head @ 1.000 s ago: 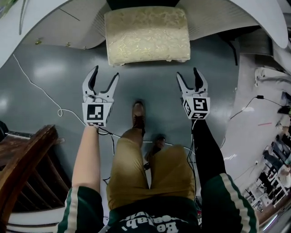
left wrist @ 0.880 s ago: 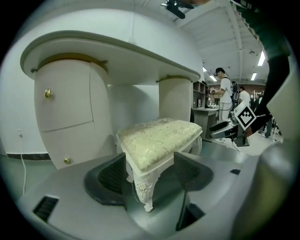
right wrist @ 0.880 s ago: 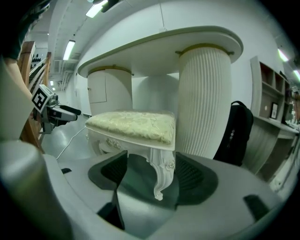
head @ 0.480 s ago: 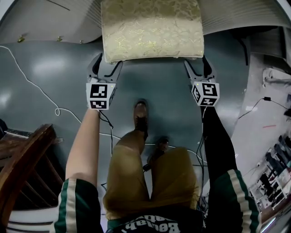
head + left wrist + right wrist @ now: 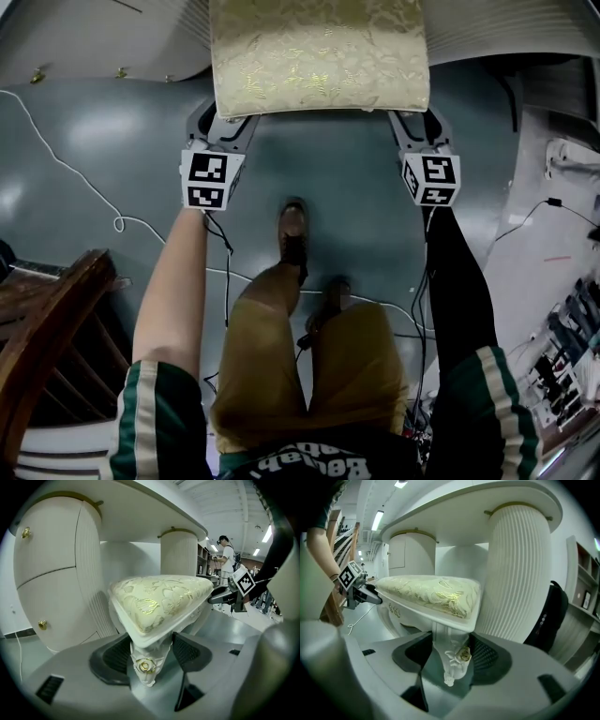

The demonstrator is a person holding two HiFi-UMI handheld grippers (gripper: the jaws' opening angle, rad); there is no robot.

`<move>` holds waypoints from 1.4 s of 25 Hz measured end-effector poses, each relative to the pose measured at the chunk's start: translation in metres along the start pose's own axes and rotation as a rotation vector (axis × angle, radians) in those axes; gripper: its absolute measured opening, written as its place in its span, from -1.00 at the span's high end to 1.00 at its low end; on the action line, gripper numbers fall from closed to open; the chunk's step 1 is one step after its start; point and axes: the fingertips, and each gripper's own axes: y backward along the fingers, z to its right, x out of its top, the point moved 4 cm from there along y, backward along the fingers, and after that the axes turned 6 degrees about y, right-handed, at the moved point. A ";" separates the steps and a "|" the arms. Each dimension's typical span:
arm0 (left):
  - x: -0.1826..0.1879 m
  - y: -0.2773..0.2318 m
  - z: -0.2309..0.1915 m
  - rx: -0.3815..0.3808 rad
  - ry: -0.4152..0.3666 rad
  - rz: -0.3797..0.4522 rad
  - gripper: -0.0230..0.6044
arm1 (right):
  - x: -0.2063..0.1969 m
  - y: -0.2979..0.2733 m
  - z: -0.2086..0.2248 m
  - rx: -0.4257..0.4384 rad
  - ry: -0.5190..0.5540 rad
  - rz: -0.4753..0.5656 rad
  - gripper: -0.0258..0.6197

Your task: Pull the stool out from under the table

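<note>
the stool (image 5: 319,56), topped with a gold-patterned cushion, stands on the grey floor (image 5: 112,150), partly under the overhang of the white worktop (image 5: 84,37). the left tool (image 5: 223,127) reaches beneath the seat's near left corner and is clamped on a carved front leg (image 5: 146,660) (a small gold rose decorates it), with a pad against each side. the right tool (image 5: 415,127) is at the near right corner, its jaws closing on the other front leg (image 5: 452,660), pads meeting its sides. the person's shoe (image 5: 293,225) rests on the floor between the two tools.
</note>
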 end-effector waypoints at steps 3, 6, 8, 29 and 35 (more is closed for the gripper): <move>0.002 0.009 -0.005 0.005 -0.005 -0.016 -0.04 | 0.004 0.005 -0.010 -0.007 -0.018 -0.005 0.11; -0.004 0.028 -0.004 0.016 -0.002 -0.026 -0.02 | 0.003 0.018 -0.027 0.000 -0.029 -0.014 0.11; -0.009 0.038 -0.001 0.024 0.004 -0.030 0.04 | 0.000 0.027 -0.034 0.004 -0.034 -0.023 0.12; -0.063 0.110 0.048 0.004 -0.010 -0.109 0.04 | -0.049 0.115 -0.095 0.008 -0.104 -0.101 0.11; -0.064 0.111 0.051 0.009 0.010 -0.144 0.04 | -0.049 0.114 -0.095 0.007 -0.125 -0.137 0.11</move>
